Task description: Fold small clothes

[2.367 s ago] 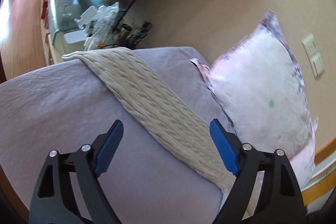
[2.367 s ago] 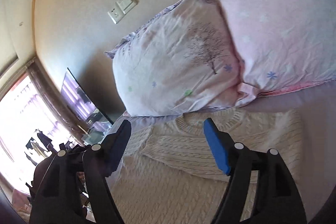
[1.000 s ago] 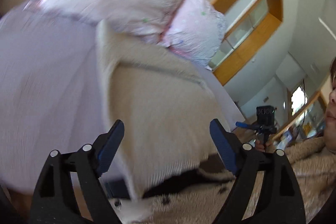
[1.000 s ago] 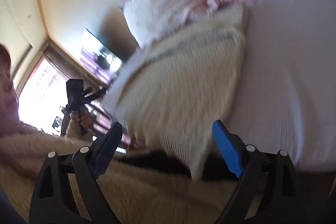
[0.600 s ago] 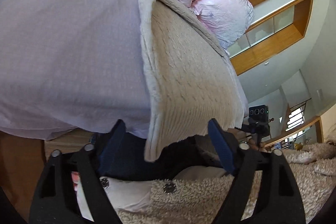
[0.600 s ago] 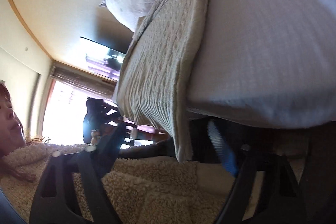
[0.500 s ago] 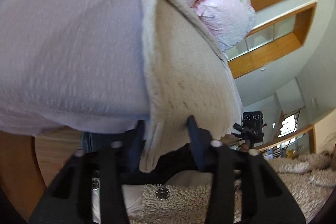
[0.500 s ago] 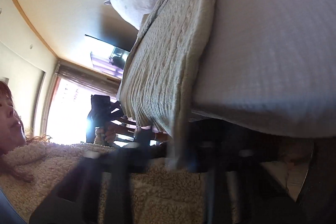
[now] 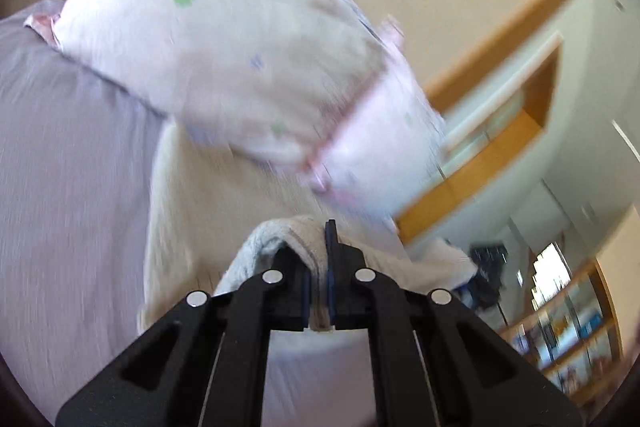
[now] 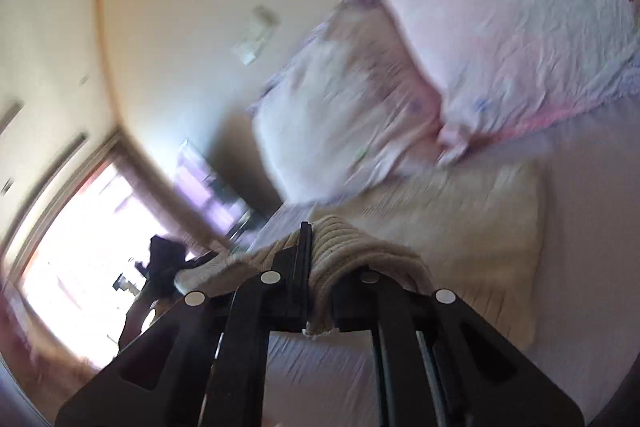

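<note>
Bedroom setup: lilac bed sheet, two floral pillows stacked at the headboard end, beige wall with a switch plate, window off to the left in the right wrist view. Both views are motion-blurred.

Cream cable-knit sweater lies flat on the sheet, its far end right up against the pillows; the near hem is lifted off the bed.

Left gripper: jaws closed down on a bunched corner of the hem, knit draped over the tips. Right gripper: same, jaws clamped on the other hem corner, thick ribbed fold pinched between them. Neither is empty.

Key geometry: the sweater body runs straight ahead of both grippers, long axis pointing from the hem toward the pillows. Both grippers sit at the near end, one corner each, so neither is really closer to the collar end.

My read: this is the bottom-to-top fold, just started. Next move needs both corners carried forward along that axis together, then laid near the collar end. Risk: uneven travel skews the fold; pillows crowd the landing spot.
</note>
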A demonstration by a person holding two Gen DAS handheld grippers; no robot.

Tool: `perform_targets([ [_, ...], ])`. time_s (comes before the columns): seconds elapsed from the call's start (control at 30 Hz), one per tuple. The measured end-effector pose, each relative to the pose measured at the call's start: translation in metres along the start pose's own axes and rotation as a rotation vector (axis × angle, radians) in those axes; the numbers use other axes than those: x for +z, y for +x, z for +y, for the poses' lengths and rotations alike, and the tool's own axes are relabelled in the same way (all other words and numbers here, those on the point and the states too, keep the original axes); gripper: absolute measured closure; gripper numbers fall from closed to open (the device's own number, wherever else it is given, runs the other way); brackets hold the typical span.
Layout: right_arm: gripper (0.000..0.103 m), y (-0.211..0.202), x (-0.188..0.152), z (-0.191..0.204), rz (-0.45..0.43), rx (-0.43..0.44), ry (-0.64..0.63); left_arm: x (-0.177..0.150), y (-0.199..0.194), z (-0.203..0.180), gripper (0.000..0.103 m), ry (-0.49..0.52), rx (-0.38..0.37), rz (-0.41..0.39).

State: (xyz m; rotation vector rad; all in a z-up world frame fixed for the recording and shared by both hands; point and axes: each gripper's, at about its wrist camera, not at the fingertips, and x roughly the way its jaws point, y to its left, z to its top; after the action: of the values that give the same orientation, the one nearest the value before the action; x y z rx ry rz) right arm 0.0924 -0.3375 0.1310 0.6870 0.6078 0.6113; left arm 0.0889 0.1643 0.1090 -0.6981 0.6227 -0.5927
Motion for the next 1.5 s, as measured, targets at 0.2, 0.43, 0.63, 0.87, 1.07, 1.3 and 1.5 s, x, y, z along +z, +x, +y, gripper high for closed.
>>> perform_targets([
  [0.2,0.027,0.042,0.011,-0.054,-0.038,-0.206,0.176,0.038,0.066,0.05,0.037,-0.182,0.181,0.032],
  [0.43,0.007,0.009,-0.008,-0.068,-0.209,-0.075,0.144,0.026,0.045,0.085,0.032,-0.211,0.244,0.069],
  [0.63,0.007,0.022,-0.009,-0.072,-0.164,-0.064,0.152,0.015,0.074,0.096,0.038,-0.229,0.265,0.163],
  [0.87,0.007,0.024,-0.009,-0.076,-0.126,0.015,0.203,0.005,0.101,0.104,0.084,-0.303,0.257,0.181],
  [1.07,0.007,0.007,-0.003,-0.073,-0.17,0.071,0.21,0.021,0.112,0.018,0.086,-0.246,0.022,0.121],
  [1.3,0.007,-0.018,0.007,-0.069,-0.221,-0.152,0.07,-0.017,0.277,-0.109,0.07,-0.305,-0.433,0.341],
  [1.5,0.007,-0.038,0.013,-0.117,-0.227,-0.113,0.27,-0.031,0.287,-0.122,0.033,-0.184,-0.394,0.377],
])
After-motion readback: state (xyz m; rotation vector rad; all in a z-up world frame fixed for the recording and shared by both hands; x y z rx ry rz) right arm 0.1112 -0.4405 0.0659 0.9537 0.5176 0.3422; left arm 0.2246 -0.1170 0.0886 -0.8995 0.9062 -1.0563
